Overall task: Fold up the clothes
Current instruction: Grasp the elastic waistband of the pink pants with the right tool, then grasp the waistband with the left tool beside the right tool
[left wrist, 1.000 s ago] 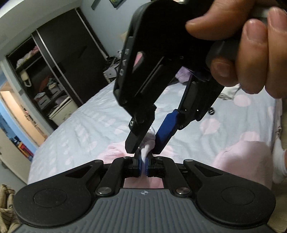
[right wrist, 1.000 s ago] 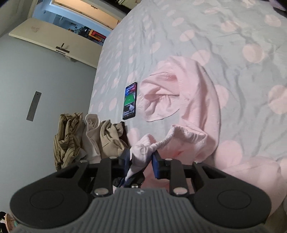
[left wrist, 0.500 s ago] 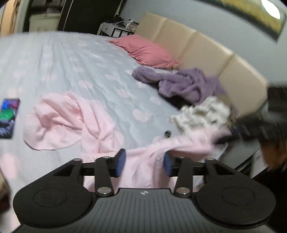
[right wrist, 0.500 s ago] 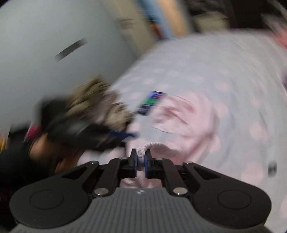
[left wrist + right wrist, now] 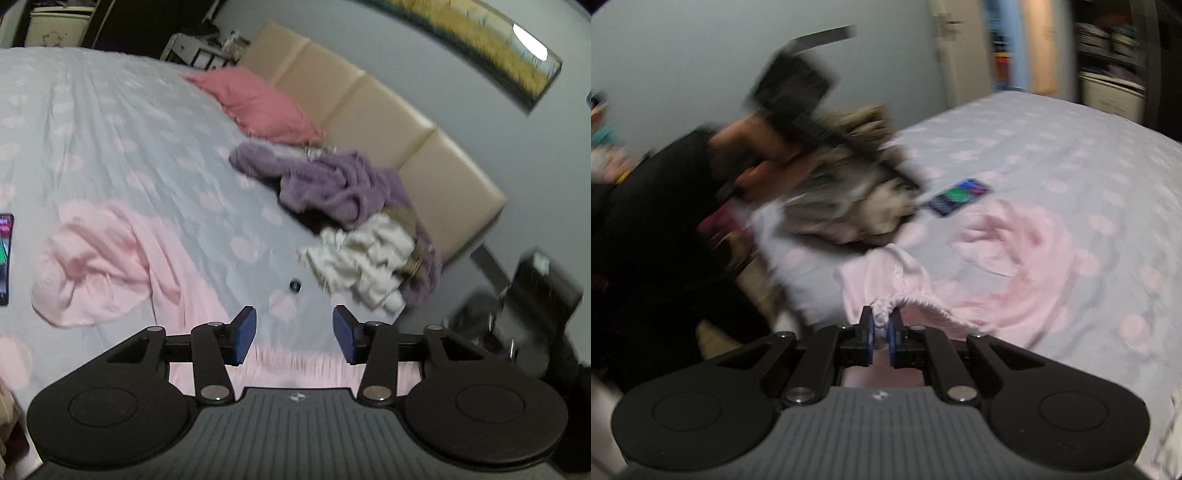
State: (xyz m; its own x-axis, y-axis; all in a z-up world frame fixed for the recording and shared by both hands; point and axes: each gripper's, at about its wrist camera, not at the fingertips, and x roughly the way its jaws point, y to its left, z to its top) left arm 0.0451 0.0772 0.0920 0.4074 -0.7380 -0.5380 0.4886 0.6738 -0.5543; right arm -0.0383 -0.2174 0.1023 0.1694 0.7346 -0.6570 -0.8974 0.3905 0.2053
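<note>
Your right claw [image 5: 881, 330] pinches the pink garment [image 5: 1008, 269]; your left claw [image 5: 293, 334] hangs spread and empty.

The right claw's blue pads are pressed on a gathered elastic hem of the pink garment, which spreads ahead and to the right of it across the dotted bed [image 5: 1071, 147]. A phone [image 5: 960, 196] lies beyond the garment. Your left claw hovers with the garment's blurred edge just below its pads and more pink cloth [image 5: 110, 258] ahead-left. Ahead-right lie a purple blanket [image 5: 332, 184], a white garment [image 5: 362, 258] and a pink pillow [image 5: 258, 107].
</note>
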